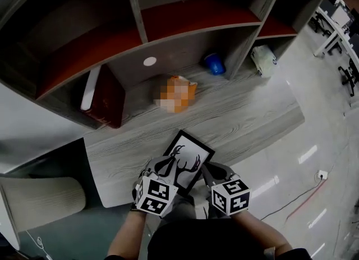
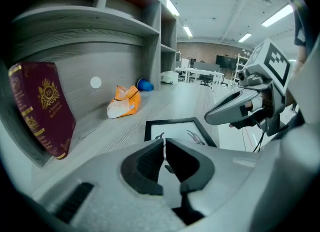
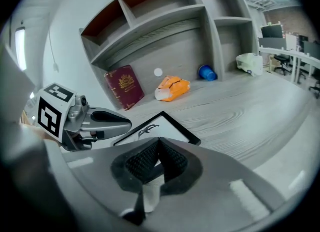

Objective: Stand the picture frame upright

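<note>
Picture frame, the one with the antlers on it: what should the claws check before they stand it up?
1. Picture frame is flat on the desk, ready to lift: ok.
2. Left claw grips the frame: not ok. Its jaws are a thin slit apart with nothing pinched.
3. Right claw grips the frame: not ok. Its jaws are shut and empty.
4. Both claws are at the frame's near end: ok.
5. Space behind the frame: ok. The orange thing and the red book sit well away from it.
6. Prop on the frame's back: cannot tell, the back is hidden.
</note>
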### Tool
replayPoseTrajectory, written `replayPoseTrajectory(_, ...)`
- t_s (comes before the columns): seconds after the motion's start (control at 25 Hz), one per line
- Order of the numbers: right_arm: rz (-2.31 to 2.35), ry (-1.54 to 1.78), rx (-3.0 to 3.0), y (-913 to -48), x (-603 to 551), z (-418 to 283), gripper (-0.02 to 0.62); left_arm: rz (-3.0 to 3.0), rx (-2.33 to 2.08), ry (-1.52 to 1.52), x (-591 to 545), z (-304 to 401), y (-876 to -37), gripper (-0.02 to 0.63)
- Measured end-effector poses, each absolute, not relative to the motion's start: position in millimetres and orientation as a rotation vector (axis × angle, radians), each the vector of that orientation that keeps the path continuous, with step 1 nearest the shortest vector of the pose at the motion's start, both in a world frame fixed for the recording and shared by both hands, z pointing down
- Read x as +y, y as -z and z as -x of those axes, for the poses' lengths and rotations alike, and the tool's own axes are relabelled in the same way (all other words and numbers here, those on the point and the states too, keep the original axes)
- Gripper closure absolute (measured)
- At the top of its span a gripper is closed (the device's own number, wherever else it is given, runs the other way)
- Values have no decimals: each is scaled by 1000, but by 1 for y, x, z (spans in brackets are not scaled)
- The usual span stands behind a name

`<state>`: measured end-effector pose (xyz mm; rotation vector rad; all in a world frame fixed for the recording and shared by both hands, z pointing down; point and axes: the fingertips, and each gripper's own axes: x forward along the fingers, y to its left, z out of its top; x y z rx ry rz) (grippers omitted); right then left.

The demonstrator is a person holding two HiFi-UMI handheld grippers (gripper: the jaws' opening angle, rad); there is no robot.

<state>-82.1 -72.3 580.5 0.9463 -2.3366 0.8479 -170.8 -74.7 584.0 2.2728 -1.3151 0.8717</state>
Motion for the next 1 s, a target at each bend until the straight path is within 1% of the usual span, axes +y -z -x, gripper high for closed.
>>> replayPoseTrajectory(0.16,-995,-895,-2306,-589,-66,74,590,-2313,-1290,-956,-73,172,-590,580)
replayPoseTrajectory(0.48,-1084,-988,-2244,-606,-55,70,546,-2334,-1236,-1027,-75,184,-601,550)
replayPoseTrajectory(0.68,-1145,-1051,-2209,-614,-49,69,526,-2313,-1200,-1033,-74,191,-609,514)
replayPoseTrajectory(0.76,-1169,-1075,-2194,-618,-48,70,511,-2295,-1200,-1043,-75,195,-613,492)
replayPoseTrajectory(0.88,-1186,-1122,-2171,-622,-44,71,482,-2276,-1220,-1020,-77,199,-614,477)
replayPoseTrajectory(1.0,-1196,-1166,-2162,-622,-44,73,472,-2257,-1213,-1002,-81,203,-617,457)
